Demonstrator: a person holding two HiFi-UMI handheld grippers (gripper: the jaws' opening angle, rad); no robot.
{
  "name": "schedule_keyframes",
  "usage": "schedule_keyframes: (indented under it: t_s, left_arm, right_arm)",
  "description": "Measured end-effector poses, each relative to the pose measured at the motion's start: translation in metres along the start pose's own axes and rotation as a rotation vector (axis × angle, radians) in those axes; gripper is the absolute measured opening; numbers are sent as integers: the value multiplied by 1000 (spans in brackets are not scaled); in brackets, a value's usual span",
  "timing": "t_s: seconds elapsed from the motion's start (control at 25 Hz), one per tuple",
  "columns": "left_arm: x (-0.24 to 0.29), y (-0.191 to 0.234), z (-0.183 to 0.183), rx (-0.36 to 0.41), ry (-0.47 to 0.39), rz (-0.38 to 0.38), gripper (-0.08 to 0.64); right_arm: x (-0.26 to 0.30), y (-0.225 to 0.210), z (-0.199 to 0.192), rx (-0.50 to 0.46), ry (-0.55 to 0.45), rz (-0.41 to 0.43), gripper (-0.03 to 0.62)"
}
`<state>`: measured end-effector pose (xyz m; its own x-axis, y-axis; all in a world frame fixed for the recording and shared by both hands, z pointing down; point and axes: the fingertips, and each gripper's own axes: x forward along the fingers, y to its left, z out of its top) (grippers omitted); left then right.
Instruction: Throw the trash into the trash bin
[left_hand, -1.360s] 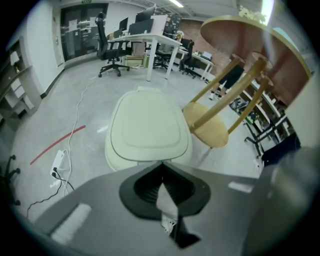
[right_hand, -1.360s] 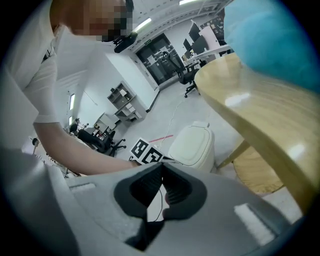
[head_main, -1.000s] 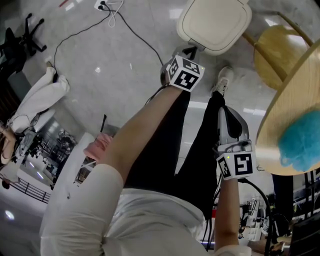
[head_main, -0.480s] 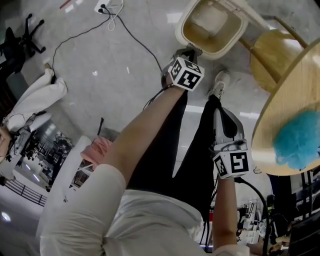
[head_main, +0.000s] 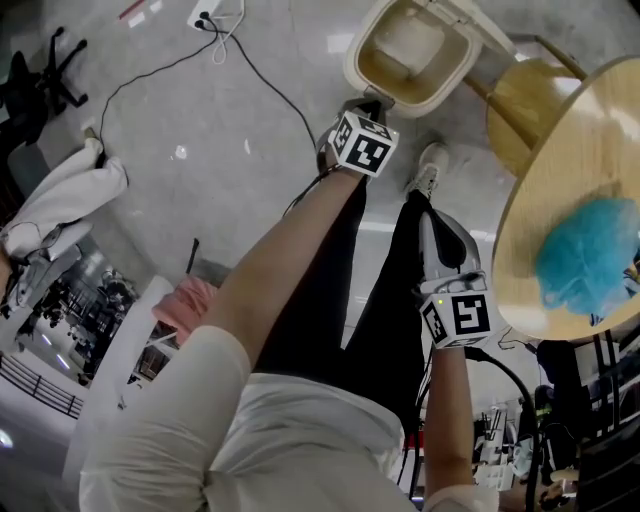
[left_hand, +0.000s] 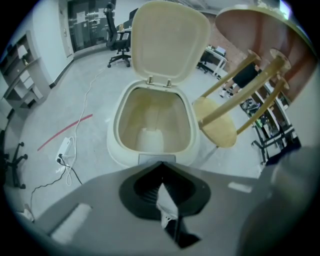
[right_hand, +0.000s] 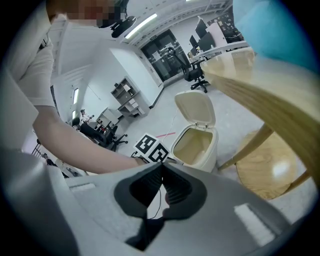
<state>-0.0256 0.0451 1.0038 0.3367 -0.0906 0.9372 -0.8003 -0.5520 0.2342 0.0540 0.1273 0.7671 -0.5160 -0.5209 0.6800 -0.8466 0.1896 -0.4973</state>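
lid has swung up, leaving the trash bin open at twelve o'clock of the left gripper, which pinches a white paper scrap for dropping; right gripper, at its five o'clock, is pressed together, empty.

Scrap ID unclear, poss. paper

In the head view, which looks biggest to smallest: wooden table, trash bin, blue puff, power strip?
1. wooden table
2. trash bin and blue puff: about alike, unranked since the puff is nearer the camera
3. power strip, smallest
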Motion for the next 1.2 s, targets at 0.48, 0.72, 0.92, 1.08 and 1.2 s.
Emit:
schedule_keyframes:
  t_s: [0.48,0.72,0.92,1.08,1.2]
  left_arm:
    - [-44,-21,6,-45,-88,-18,3]
    - [-91,-35,22,-64,-153,-24,4]
    - [-123,-42,43,-48,-209,-22,3]
    - [-144,-51,52,-22,-240,-32,3]
    - [-161,-59,58,-17,-257,-39,4]
  right_arm:
    - [-15,7,-2,-18,-3,-6,0]
    - [-33,23,13,-45,-18,10,0]
    - [-49,23,36,-59,-52,4,0]
    - [-61,26,45,-63,-73,3,0]
    - [-71,27,51,-73,-84,9,0]
